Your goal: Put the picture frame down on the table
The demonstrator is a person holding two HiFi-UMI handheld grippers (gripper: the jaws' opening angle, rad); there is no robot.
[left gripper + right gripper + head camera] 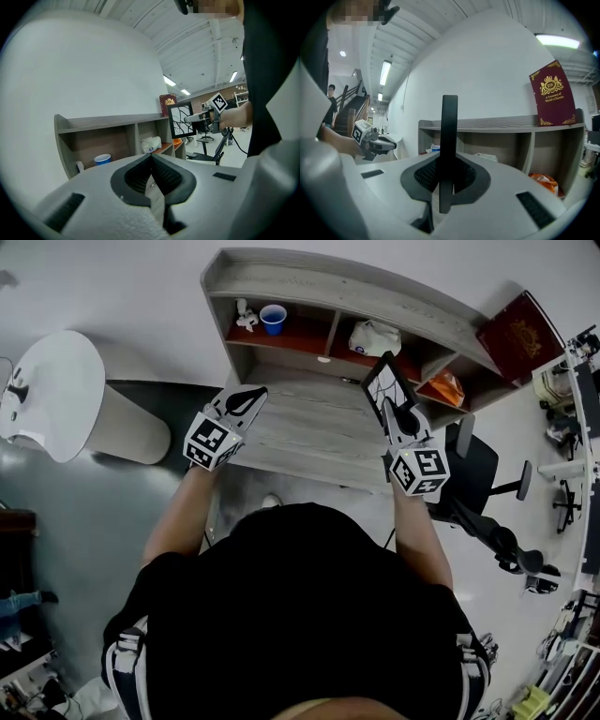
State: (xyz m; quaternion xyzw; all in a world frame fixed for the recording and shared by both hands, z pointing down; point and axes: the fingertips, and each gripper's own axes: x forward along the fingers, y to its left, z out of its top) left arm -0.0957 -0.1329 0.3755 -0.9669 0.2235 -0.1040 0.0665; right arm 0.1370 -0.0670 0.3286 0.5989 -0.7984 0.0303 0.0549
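The picture frame [386, 381] is black-rimmed with a branch pattern on white, and it stands upright above the right part of the grey desk [300, 432]. My right gripper [391, 409] is shut on its lower edge. In the right gripper view the frame [449, 140] shows edge-on as a dark bar between the jaws. The left gripper view has the frame [182, 119] at the right, facing it. My left gripper [253, 395] hovers over the desk's left part, shut with nothing in it [151, 157].
A shelf unit [328, 287] backs the desk and holds a blue cup [273, 319], a white figurine [246, 315], a white pouch [375, 337] and an orange packet [448, 387]. A red book [520, 334] stands on top at the right. An office chair [478, 474] sits right of the desk, a white round table [47, 390] to the left.
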